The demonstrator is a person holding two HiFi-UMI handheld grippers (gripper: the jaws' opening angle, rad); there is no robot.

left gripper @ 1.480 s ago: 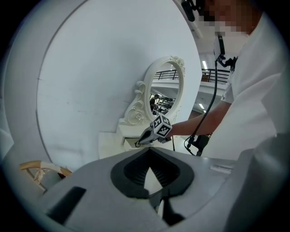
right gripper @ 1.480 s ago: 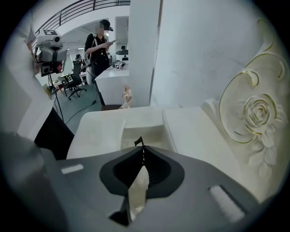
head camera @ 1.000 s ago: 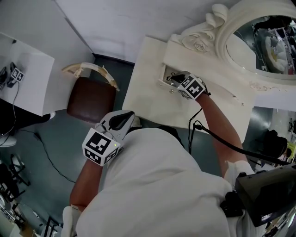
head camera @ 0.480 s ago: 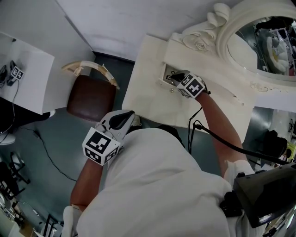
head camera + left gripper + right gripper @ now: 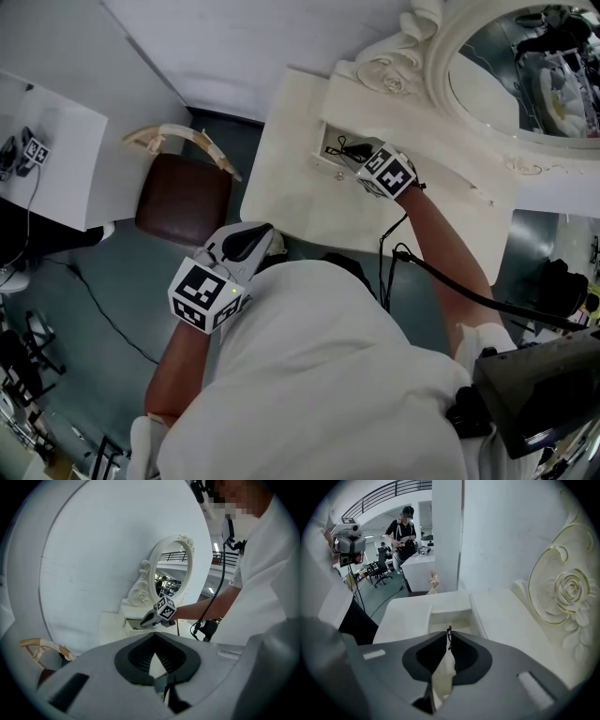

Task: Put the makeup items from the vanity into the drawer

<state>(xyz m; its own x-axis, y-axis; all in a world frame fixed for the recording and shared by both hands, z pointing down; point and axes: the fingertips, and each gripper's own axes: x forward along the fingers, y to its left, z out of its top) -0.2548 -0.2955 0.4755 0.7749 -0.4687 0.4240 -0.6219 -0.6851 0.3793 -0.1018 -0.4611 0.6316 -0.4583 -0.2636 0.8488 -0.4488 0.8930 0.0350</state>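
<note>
The white vanity [image 5: 291,197] has a small drawer [image 5: 328,165] open at its back left. My right gripper [image 5: 359,159] is at the drawer's mouth, its jaws shut on a thin black wiry item [image 5: 343,148] that reaches into the drawer. In the right gripper view the item [image 5: 449,631] shows pinched at the tips of that gripper [image 5: 449,634], above the drawer [image 5: 445,616]. My left gripper [image 5: 269,246] is held near my body off the vanity's front edge. Its tips [image 5: 154,638] are together with nothing between them, and its view catches the right gripper [image 5: 143,623].
An oval mirror [image 5: 525,66] in a carved white frame stands at the vanity's back right. A brown stool [image 5: 183,202] sits on the floor to the left, and a white table [image 5: 56,159] lies further left. A black cable [image 5: 450,281] trails from my right arm.
The head view has shifted slightly. My right gripper has drawn back a little from the drawer, so more of the drawer and the black item shows. The left gripper has stayed put.
</note>
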